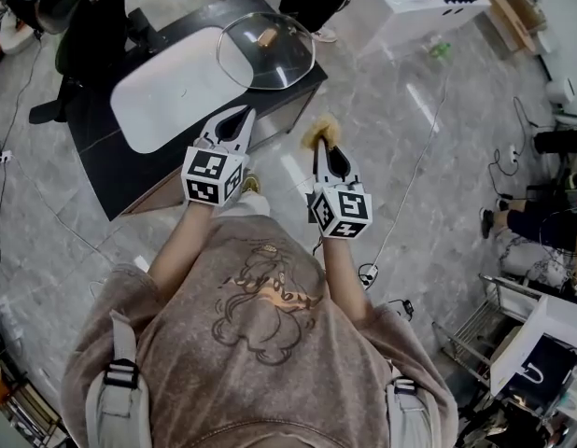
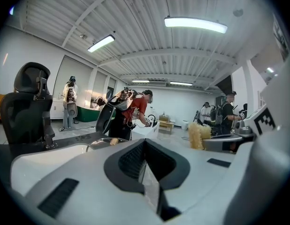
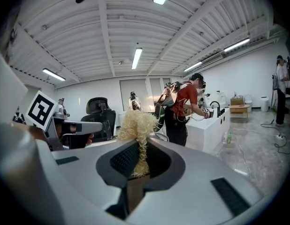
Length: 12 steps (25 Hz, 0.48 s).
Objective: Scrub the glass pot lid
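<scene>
The lid (image 1: 266, 51) lies flat on the dark table (image 1: 111, 166), at the table's 1 o'clock corner, with its edge overlapping a white tray (image 1: 167, 96). From the left gripper (image 1: 242, 115) it sits at about 12 o'clock. From the right gripper (image 1: 324, 149) it is at about 11 o'clock. Both grippers are well apart from it.

The lid rests dome up with its tan knob (image 1: 267, 37) pointing straight up. It is round, so it has no long axis and no facing direction to line up with. Only the up-and-down axis through the knob matters.

The left jaws are clenched together with nothing between them. The right jaws are clamped on a straw-coloured scrubber (image 1: 321, 133), whose frayed tuft sticks out past the tips toward 12 o'clock.

Judging by looks, the lid is stiff glass in a metal rim. It is probably moderately heavy, smooth, liable to slide on the table under a sideways push, and breakable if knocked off the corner. The knob seems the best place to hold it. The left jaws would have to open first to pinch it and steady the lid. The scrubber looks soft and light, so it should bend against the dome without scratching.
</scene>
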{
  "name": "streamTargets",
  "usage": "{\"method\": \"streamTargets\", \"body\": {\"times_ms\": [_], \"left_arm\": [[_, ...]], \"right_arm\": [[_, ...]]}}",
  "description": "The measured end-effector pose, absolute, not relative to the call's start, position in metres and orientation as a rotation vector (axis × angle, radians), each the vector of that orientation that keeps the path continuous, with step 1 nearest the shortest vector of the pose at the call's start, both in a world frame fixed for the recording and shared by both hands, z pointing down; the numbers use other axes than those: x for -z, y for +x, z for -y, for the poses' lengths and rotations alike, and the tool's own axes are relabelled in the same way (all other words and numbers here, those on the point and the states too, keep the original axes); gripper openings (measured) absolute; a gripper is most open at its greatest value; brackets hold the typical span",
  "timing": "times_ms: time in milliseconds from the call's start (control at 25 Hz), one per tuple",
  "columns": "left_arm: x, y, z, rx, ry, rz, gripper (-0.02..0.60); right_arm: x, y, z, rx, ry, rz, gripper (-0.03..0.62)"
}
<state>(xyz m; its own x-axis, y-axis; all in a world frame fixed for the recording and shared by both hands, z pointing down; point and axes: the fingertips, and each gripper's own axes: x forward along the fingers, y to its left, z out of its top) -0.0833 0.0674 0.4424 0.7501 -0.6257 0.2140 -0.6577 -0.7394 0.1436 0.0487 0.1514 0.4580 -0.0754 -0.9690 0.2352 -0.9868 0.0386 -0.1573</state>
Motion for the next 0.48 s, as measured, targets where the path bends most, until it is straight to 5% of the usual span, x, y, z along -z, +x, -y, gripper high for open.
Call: {"method": "streamTargets", "body": {"times_ms": [480], "left_arm": [[-0.450, -0.052, 0.024, -0.263, 2.741, 0.954, 0.015]], "right_arm": [[-0.461, 0.081, -0.053, -0.461, 2.116, 2.190, 0.038]]}}
